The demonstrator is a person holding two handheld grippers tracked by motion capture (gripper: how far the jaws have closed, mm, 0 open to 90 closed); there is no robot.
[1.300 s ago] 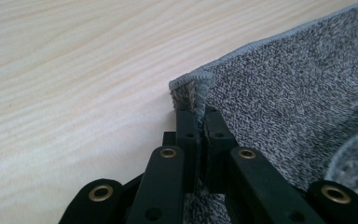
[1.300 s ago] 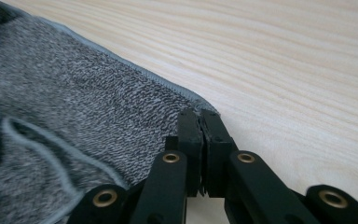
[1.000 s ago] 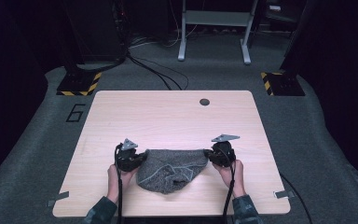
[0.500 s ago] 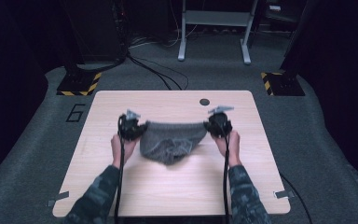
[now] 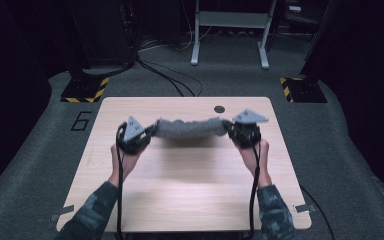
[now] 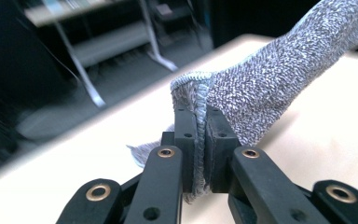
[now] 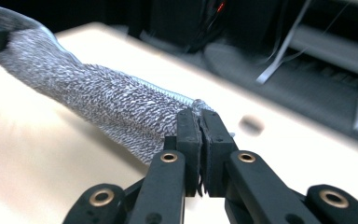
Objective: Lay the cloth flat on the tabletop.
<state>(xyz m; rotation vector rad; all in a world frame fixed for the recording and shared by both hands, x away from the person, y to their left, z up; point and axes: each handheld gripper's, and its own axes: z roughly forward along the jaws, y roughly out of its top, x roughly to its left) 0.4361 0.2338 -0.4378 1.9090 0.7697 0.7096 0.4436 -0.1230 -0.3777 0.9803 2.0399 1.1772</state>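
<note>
- Two black two-jaw grippers each pinch one end of the same thing: the left gripper point(image 6: 196, 140) has its jaws closed tight on a stitched hem, and the right gripper point(image 7: 200, 144) has its jaws closed tight on the opposite edge.
- The thing held is a grey-and-white flecked knit cloth point(image 5: 190, 128), bunched into a thick roll and stretched between the two grippers.
- In the left gripper view the cloth point(image 6: 270, 88) runs away up and to the right from the jaws; in the right gripper view it point(image 7: 98, 100) runs away up and to the left.
- In the high view the left gripper point(image 5: 136, 137) and the right gripper point(image 5: 244, 131) stand well apart, so the cloth's long axis lies across the table, side to side, and neither hand is nearer to it than the other.
- The cloth hangs in the air above the pale wooden tabletop point(image 5: 190, 195), with only its soft shadow on the wood beneath.
- Judged from this, the coming move turns on keeping that side-to-side line taut and level while the cloth is spread or laid down.
- A small dark round grommet point(image 5: 219, 109) sits in the tabletop just beyond the cloth, near the far edge; it is flush and should not hinder.
- Past the table lie dark cables on grey carpet and a grey metal frame point(image 5: 229, 35), well apart from the work.
</note>
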